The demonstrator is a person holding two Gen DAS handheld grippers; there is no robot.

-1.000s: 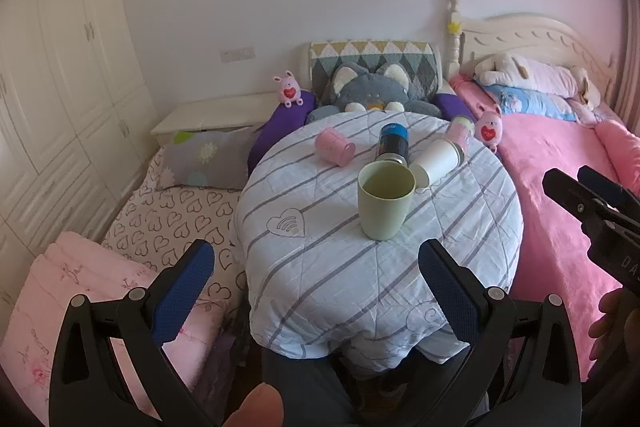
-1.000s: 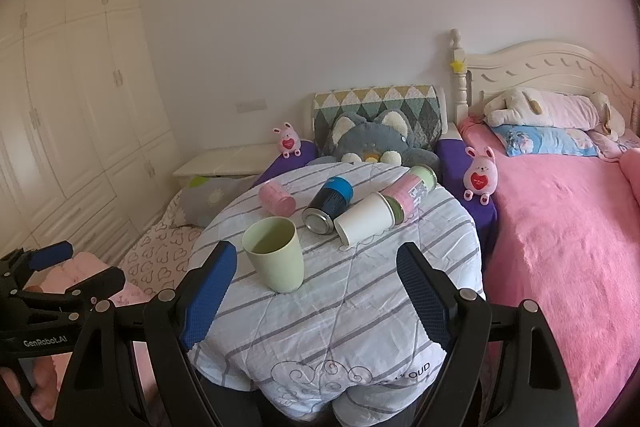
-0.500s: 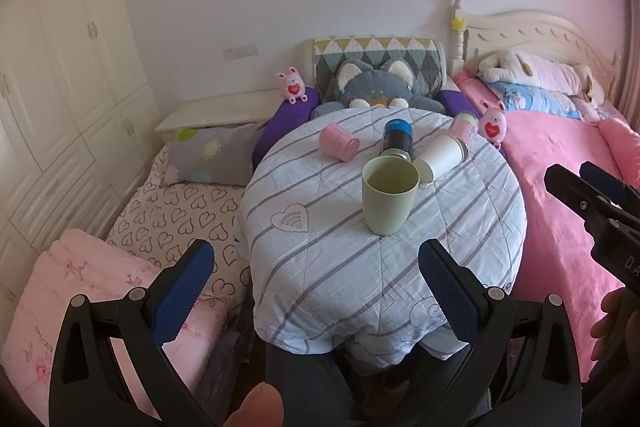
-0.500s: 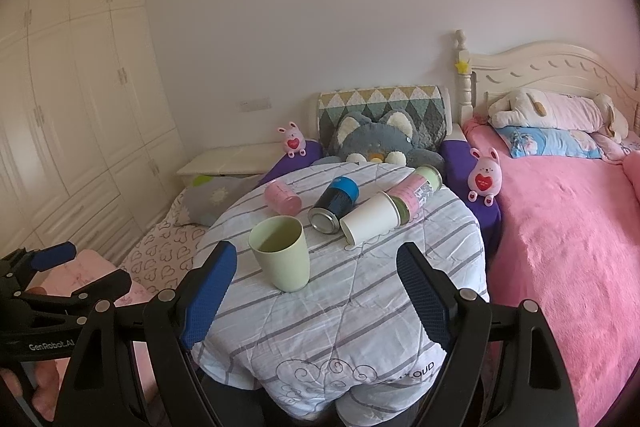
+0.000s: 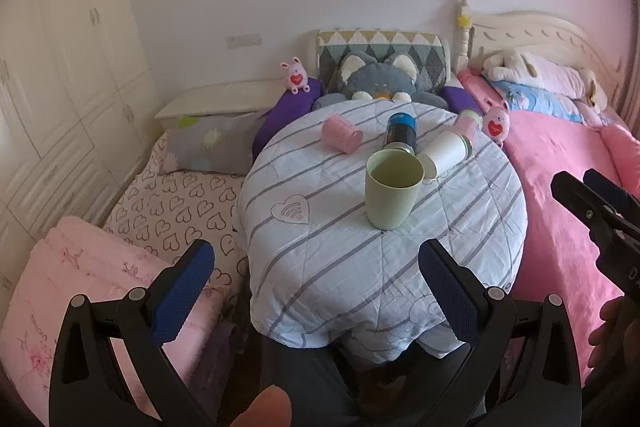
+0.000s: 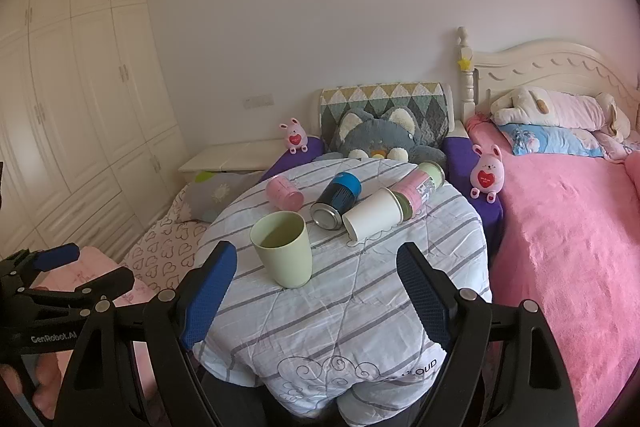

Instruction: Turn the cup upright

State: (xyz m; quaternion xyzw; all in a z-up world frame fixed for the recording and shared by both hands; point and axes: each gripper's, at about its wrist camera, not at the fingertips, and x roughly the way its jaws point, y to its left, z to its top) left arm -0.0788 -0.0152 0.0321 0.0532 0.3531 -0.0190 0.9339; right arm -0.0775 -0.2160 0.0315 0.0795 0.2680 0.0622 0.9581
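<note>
I see the green cup (image 5: 393, 194) standing upright at frame centre on the striped round table (image 5: 320, 247), with the white paper cup (image 5: 444, 153) on its side just behind. My left gripper (image 5: 316, 291) and right gripper (image 6: 316, 291) hang released, holding nothing.
</note>
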